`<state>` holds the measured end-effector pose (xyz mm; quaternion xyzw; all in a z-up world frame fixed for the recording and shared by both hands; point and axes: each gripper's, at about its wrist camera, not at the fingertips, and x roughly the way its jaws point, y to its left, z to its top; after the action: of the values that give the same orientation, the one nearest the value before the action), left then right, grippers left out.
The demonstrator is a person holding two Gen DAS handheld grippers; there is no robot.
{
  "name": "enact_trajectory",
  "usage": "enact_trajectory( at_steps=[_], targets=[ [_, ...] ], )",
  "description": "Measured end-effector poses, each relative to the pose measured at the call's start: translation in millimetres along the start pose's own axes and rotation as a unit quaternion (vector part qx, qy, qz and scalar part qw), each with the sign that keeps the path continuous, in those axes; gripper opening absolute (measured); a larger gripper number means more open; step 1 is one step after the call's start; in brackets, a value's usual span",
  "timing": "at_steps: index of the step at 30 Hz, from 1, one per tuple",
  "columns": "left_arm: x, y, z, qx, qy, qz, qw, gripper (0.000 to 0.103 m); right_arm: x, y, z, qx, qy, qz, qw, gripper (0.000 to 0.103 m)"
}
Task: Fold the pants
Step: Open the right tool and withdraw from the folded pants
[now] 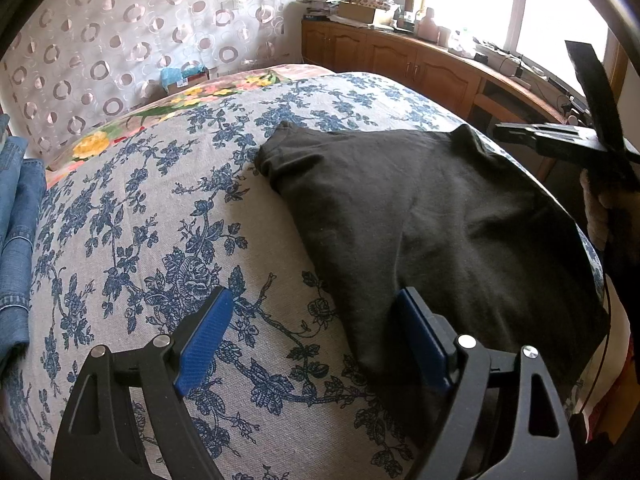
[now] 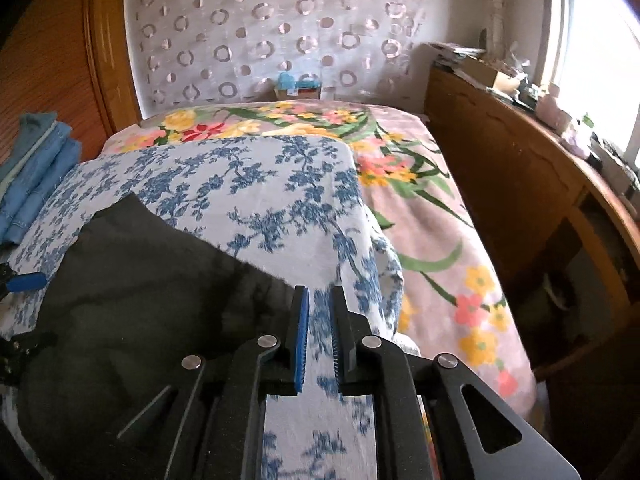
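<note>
Nearest, left gripper (image 1: 308, 336) gapes wide, ribbed blue pads (image 1: 204, 340) bare above the woven floral bedspread (image 1: 160, 208). Right gripper (image 2: 320, 336) nearly closed, holding nothing. Black knit pants (image 1: 440, 216) lie folded, rumpled, near edge cropped. Beyond, stacked denim (image 1: 16, 240) partly cut off.

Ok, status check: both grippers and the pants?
Left gripper open, empty, at the black pants' edge. Right gripper nearly shut, empty, beside them. Pants partly folded on bedspread. Nothing in the way.
</note>
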<state>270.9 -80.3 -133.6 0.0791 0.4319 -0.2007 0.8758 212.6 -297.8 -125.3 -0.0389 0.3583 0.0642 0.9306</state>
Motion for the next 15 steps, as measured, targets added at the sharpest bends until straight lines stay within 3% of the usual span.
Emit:
enact_trajectory(
  at_steps=[4, 8, 15],
  targets=[
    [0.1, -0.1, 0.1, 0.0, 0.0, 0.001, 1.0, 0.084, -17.5, 2.8, -14.8, 0.006, -0.001, 0.015, 1.0, 0.018],
    [0.9, 1.0, 0.1, 0.0, 0.0, 0.001, 1.0, 0.084, -34.7, 5.5, -30.1, 0.01, 0.0, 0.031, 0.999, 0.037],
    [-0.9, 1.7, 0.3, -0.004, -0.001, 0.001, 1.0, 0.084, -66.1, 17.9, -50.7, 0.009, 0.0, 0.048, 0.999, 0.041]
  ],
)
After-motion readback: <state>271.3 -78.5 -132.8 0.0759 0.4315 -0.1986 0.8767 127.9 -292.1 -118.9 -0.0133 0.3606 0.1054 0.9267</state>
